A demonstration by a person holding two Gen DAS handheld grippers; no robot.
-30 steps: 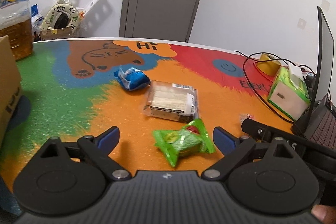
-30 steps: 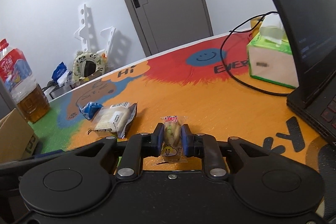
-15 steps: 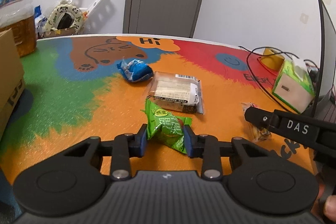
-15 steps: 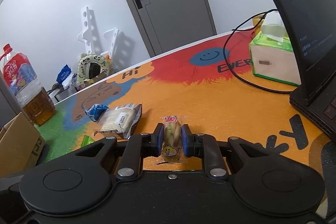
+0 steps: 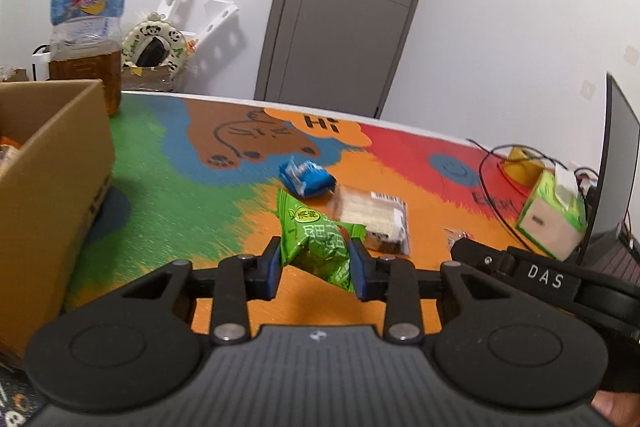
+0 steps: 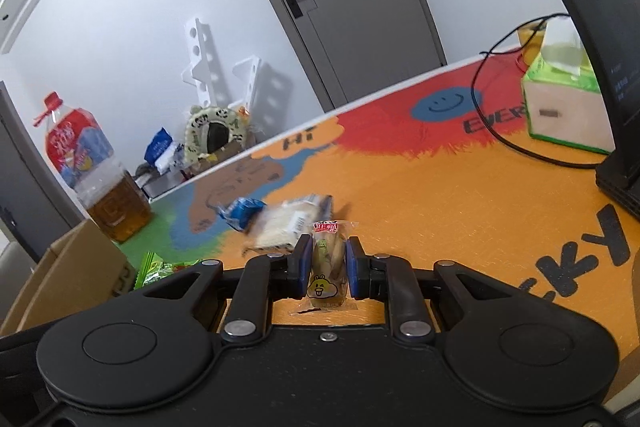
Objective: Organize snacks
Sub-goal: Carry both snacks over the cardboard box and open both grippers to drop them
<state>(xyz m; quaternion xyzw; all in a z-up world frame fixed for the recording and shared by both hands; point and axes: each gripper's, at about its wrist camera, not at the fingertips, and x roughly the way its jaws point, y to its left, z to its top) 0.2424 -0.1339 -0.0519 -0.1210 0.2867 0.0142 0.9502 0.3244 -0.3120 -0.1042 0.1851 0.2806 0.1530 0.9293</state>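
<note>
Taking the cardboard box (image 5: 48, 163) at the left edge of the painted table (image 5: 168, 187) as the landmark, a big bottle (image 5: 86, 11) of amber drink stands just behind it. To the right of the box, the left gripper (image 5: 316, 267) is clamped on a green snack packet (image 5: 316, 239), its 2 blue pads pressing the crinkled wrapper from both sides; the packet is lifted clear of the table. Its jaws have just been closing, with this packet between them. Farther right from the box and behind the green packet, a blue packet (image 5: 308, 179) lies on the table, and a clear pack of pale wafers (image 5: 372, 215) lies just beside it. Well to the right of the box, the right gripper (image 6: 327, 269) is closed narrow on a small clear snack packet (image 6: 327, 267) with a cartoon animal on it, held upright between the pads. At the far right, farthest from the box, a green tissue box (image 6: 564, 107) sits beside a dark laptop (image 6: 616, 27), with a black cable (image 6: 500, 139) looping in front of it.
</note>
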